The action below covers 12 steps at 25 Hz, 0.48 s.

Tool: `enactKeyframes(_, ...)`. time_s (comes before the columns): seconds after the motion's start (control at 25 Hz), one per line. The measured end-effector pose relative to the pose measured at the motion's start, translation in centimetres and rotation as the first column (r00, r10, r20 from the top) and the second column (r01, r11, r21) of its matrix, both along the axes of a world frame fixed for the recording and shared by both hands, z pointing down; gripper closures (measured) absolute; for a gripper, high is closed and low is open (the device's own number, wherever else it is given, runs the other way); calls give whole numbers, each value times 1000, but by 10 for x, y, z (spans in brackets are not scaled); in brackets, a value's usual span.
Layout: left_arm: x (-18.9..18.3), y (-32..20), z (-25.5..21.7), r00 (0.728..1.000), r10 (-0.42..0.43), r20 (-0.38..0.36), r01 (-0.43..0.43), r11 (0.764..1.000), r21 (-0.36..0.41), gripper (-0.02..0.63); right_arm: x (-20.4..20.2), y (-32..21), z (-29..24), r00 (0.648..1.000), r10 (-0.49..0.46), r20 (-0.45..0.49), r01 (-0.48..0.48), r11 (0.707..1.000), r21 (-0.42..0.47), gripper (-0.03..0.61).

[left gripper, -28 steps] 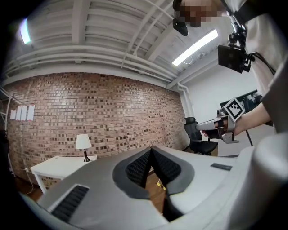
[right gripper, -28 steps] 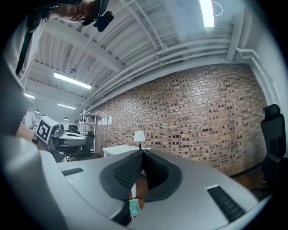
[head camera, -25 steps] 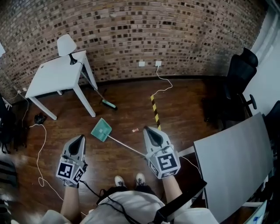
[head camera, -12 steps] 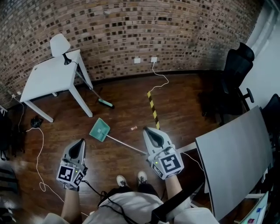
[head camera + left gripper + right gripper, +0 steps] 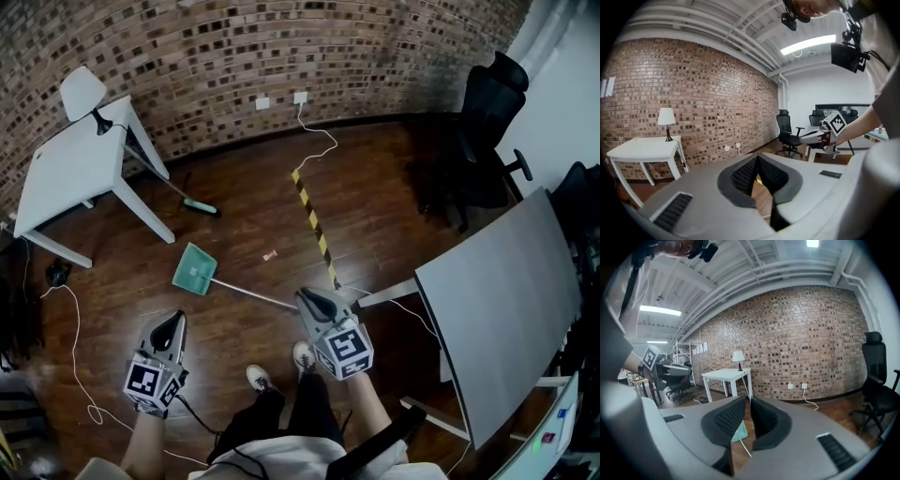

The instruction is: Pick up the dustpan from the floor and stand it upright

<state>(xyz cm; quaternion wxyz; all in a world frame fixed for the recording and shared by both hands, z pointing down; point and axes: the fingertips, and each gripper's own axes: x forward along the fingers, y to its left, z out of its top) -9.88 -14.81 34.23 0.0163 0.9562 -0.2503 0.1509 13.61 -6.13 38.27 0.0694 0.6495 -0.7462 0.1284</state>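
Nothing of the task is done yet. The green dustpan (image 5: 194, 270) lies flat on the wooden floor (image 5: 244, 225), and its long handle (image 5: 253, 292) runs toward the person's feet. The right gripper (image 5: 307, 297) hangs just above the handle's near end. Its jaws are narrow and opening, with nothing between the pads. The left gripper (image 5: 173, 322) hangs to one side, jaws together and empty. Grasping the dustpan, lifting it and standing it upright all remain.
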Motion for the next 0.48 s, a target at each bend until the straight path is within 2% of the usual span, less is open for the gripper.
enactKeyframes(0.16, 28, 3, 47, 999, 17, 48, -14, 998, -63, 604, 26, 8, 72, 998, 35, 43, -30, 993, -118, 534)
enactKeyframes(0.28, 41, 9, 84, 997, 21, 68, -12, 993, -118, 603, 36, 13, 120, 998, 37, 48, -27, 982, -186, 478)
enactKeyframes(0.4, 53, 10, 114, 996, 12, 89, 1, 988, -151, 601, 43, 15, 168, 1000, 0, 23, 6, 967, -254, 462)
enactKeyframes(0.48, 59, 8, 134, 994, 6, 111, 12, 986, -166, 601, 46, 16, 203, 998, -59, -5, 55, 952, -300, 462)
